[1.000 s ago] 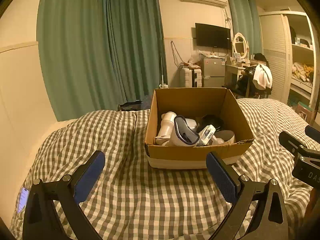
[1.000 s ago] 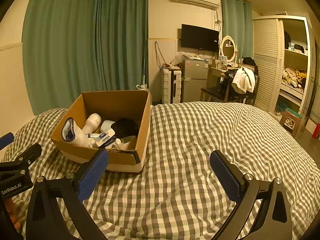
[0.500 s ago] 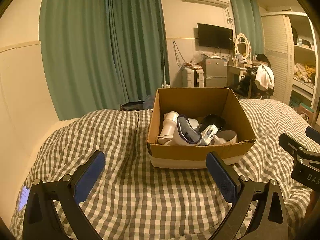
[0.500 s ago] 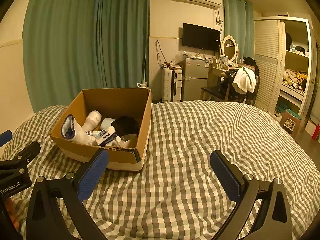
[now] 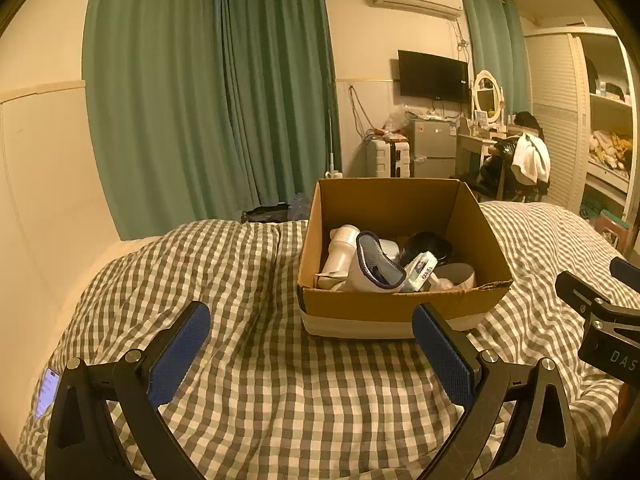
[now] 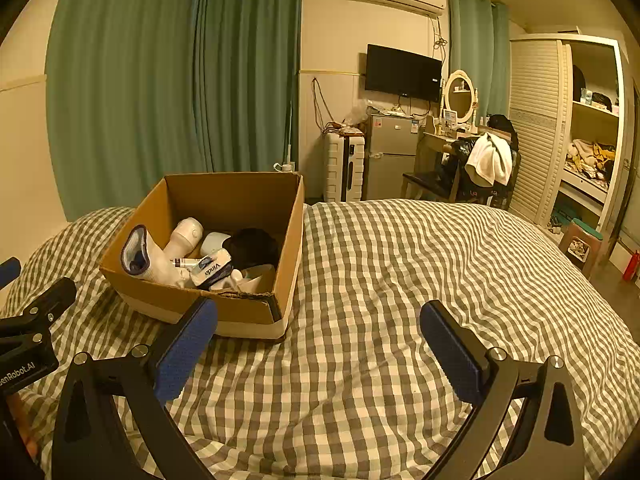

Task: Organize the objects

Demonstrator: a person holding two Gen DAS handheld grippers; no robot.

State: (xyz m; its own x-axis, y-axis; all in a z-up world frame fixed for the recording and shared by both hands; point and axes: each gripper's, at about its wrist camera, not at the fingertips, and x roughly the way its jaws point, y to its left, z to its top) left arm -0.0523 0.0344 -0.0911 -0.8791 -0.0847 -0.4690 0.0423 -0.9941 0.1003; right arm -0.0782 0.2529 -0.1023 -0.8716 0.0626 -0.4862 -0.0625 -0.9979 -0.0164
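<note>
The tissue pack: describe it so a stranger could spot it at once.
On the checked bed stands an open cardboard box. The tissue pack lies near its front wall, between a white sock with a dark cuff and a black item. Only it bears printed blue lettering.

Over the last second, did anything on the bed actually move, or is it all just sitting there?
Only the viewpoint shifted: the cardboard box sits slightly further right in the left view, so the cameras drifted a little. Nothing was grasped or released. Both the left gripper and right gripper remain open and empty above the checked blanket.
</note>
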